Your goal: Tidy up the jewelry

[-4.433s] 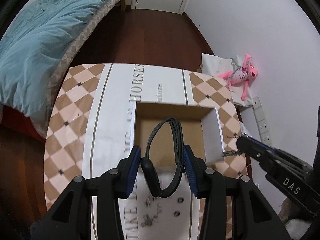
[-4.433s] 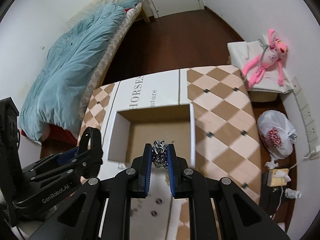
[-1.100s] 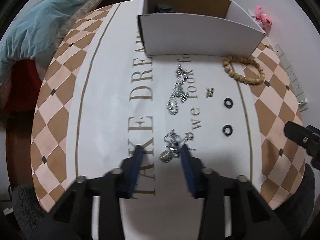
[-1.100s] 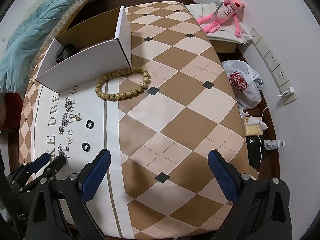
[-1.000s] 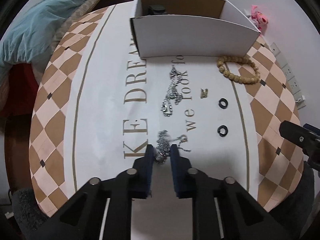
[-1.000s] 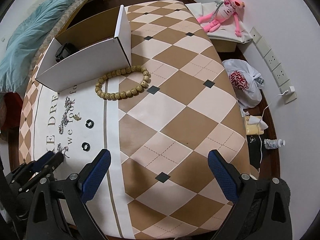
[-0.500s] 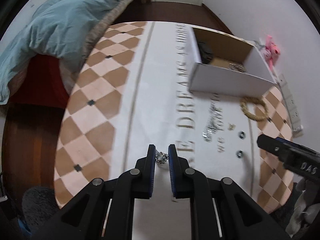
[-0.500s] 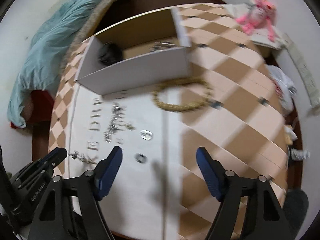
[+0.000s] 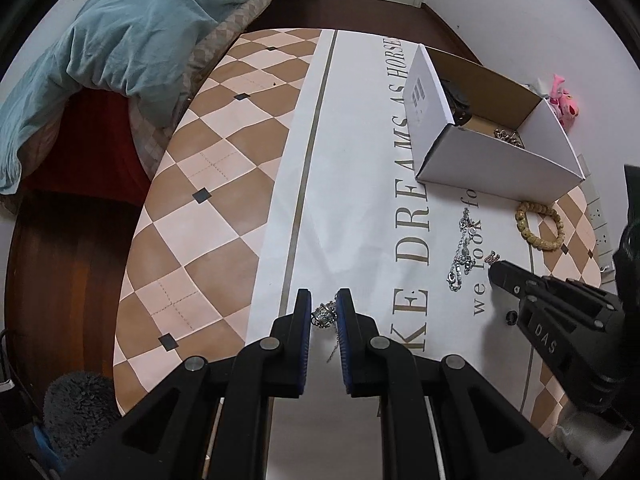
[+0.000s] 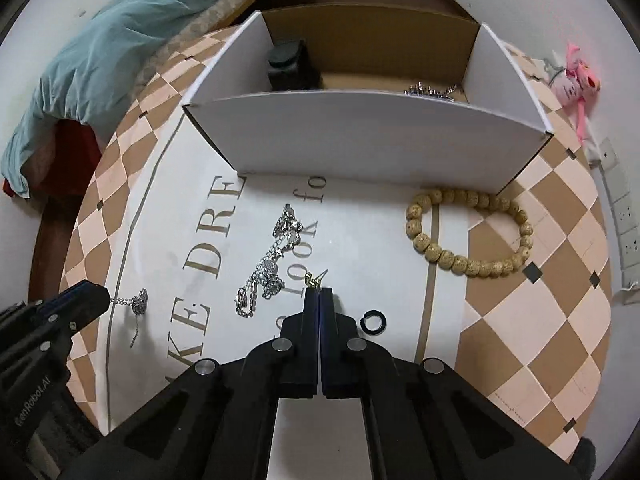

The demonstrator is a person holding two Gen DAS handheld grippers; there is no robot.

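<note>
My left gripper (image 9: pixel 323 316) is shut on a small silver chain (image 9: pixel 322 315) and holds it above the tablecloth; the chain also shows in the right wrist view (image 10: pixel 138 303), dangling from that gripper (image 10: pixel 94 294). My right gripper (image 10: pixel 319 294) is shut on a small gold earring (image 10: pixel 313 279) on the cloth; it also shows in the left wrist view (image 9: pixel 498 272). A white cardboard box (image 10: pixel 368 136) holds a black watch (image 10: pixel 289 65) and a silver chain (image 10: pixel 432 90). A silver necklace (image 10: pixel 272 260), a wooden bead bracelet (image 10: pixel 468 236) and a black ring (image 10: pixel 373 322) lie on the cloth.
The round table has a checked cloth with a lettered white runner (image 9: pixel 348 184). A bed with a blue duvet (image 9: pixel 120 36) stands to the left. A pink toy (image 10: pixel 576 80) lies by the right wall with its sockets (image 10: pixel 624 224).
My left gripper has carried the small silver chain up and to the left. My right gripper has moved in over the runner and shut on the gold earring.
</note>
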